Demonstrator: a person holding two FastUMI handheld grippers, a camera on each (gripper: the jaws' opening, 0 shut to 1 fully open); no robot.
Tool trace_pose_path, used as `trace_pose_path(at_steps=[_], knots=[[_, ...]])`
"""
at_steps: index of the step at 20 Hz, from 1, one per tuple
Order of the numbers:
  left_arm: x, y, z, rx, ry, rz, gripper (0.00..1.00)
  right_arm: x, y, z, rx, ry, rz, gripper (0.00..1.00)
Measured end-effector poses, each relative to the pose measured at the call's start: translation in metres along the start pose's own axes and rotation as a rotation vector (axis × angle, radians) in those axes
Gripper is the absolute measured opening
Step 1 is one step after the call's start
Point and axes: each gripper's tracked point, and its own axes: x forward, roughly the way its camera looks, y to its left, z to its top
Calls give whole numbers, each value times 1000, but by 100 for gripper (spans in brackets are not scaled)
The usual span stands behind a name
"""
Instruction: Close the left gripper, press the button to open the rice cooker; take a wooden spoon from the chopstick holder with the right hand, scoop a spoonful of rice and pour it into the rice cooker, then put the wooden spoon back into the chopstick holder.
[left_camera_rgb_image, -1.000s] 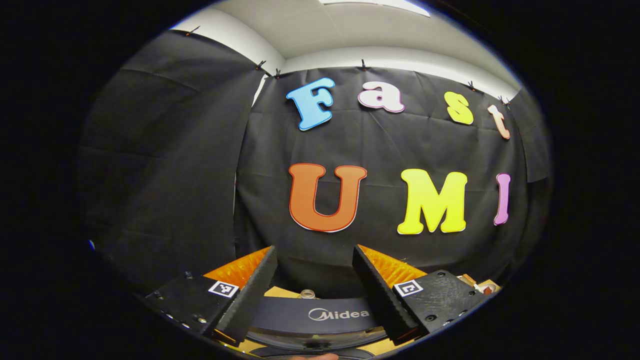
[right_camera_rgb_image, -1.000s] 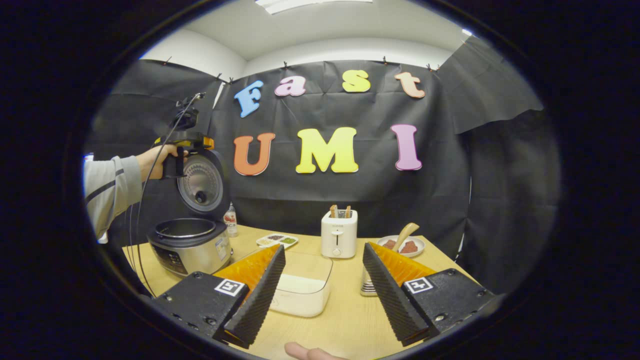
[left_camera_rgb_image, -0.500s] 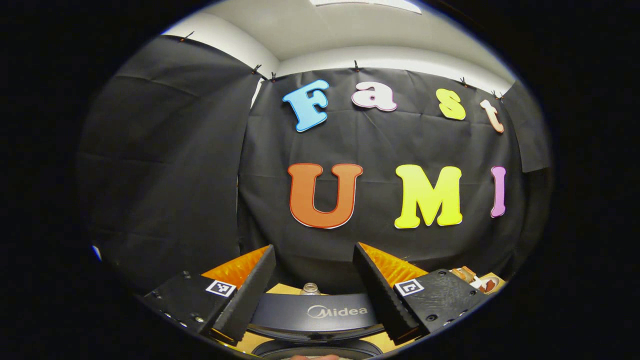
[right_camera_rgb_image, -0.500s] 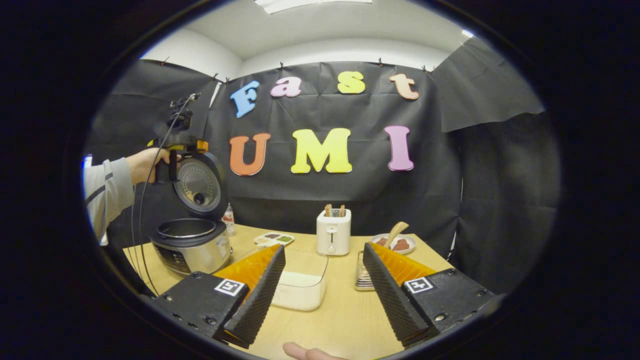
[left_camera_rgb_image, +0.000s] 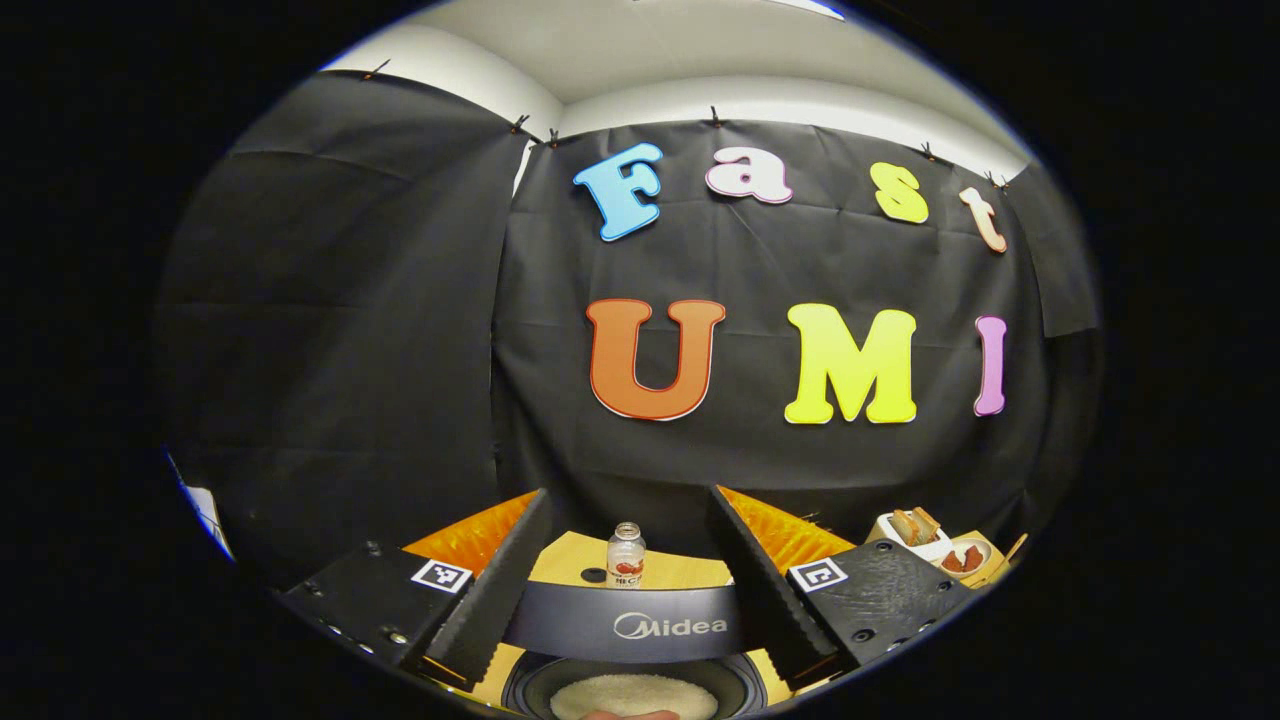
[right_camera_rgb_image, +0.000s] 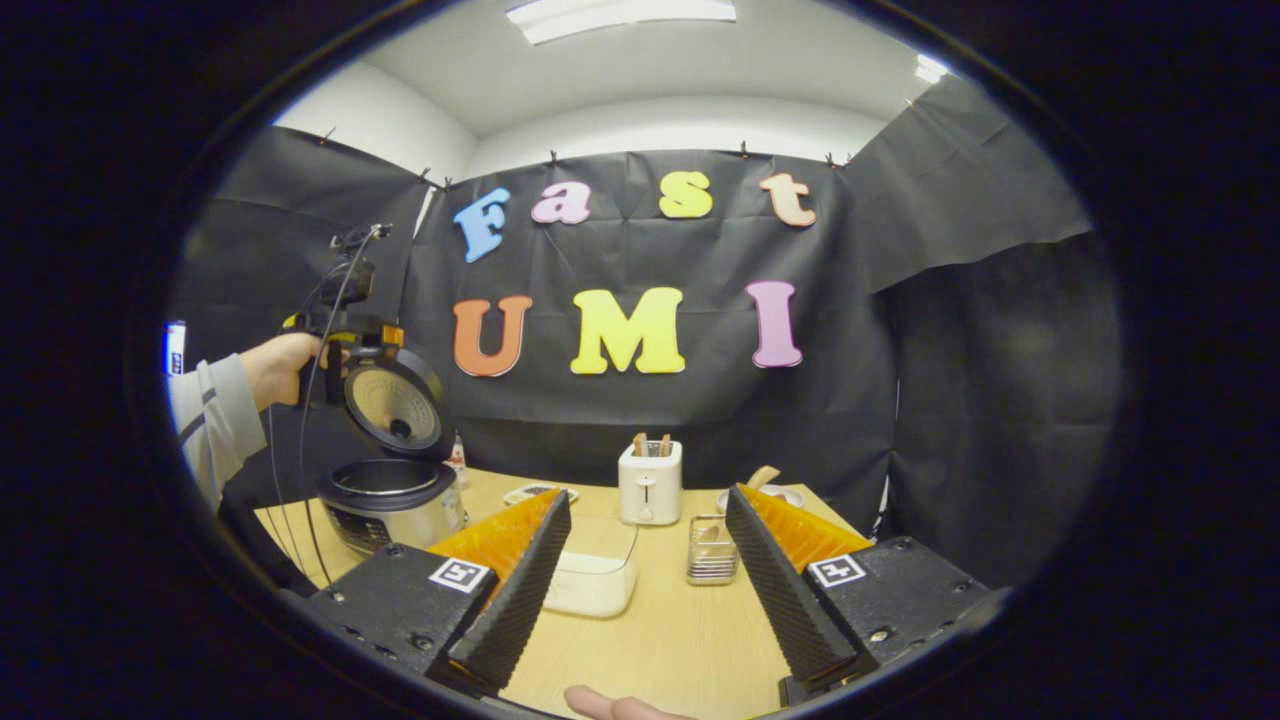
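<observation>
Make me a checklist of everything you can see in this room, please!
Surface: wooden table, bare at the front.
Job's things: rice cooker with its lid up, rice inside; clear rice box; wire holder with a spoon in it.
Clutter: toaster, plate, small tray, bottle.
Grippers: left gripper open, above the cooker lid; right gripper open, holding nothing.
Cables: black cable hanging from the left gripper.
Surroundings: black cloth walls, ceiling light.

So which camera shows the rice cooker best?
The right gripper view: the whole cooker stands on the table with its lid raised. The left gripper view shows the lid's edge and rice below.
</observation>
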Motion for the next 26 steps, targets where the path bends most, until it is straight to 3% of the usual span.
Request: trace_pose_path(at_steps=[3,7,8,9,10,12,13,15,17,18,20,22,24,26], knots=[[-18,-2,-16,6,21,-10,100,-8,-13,15,7,-23,-26,100],[-49,4,-51,19,134,-57,100,-16,-26,35,18,-56,-55,100],[-57,3,-60,17,161,-63,99,-18,-28,41,25,-65,-61,95],[-63,3,-69,24,183,-71,100,-20,-29,47,36,-76,-62,100],[-70,4,-79,25,209,-76,99,-20,-29,51,50,-81,-64,95],[-81,0,-100,32,269,-92,92,-25,-28,52,64,-77,-61,100],[-88,-2,-111,35,298,-106,99,-28,-26,52,60,-74,-56,100],[-98,-7,-134,41,364,-121,96,-34,-24,60,48,-84,-51,100],[-102,-6,-140,56,358,-112,100,-41,-25,73,34,-118,-54,94],[-103,-6,-142,62,357,-111,97,-44,-27,77,33,-134,-63,100],[-107,-7,-148,65,368,-121,97,-47,-25,80,29,-150,-64,100],[-112,-7,-164,61,428,-131,97,-47,-22,77,32,-141,-58,95],[-114,-17,-186,80,506,-128,97,-46,-16,73,53,-116,-36,100],[-118,-10,-175,95,461,-124,99,-46,-11,74,64,-110,-11,95]])
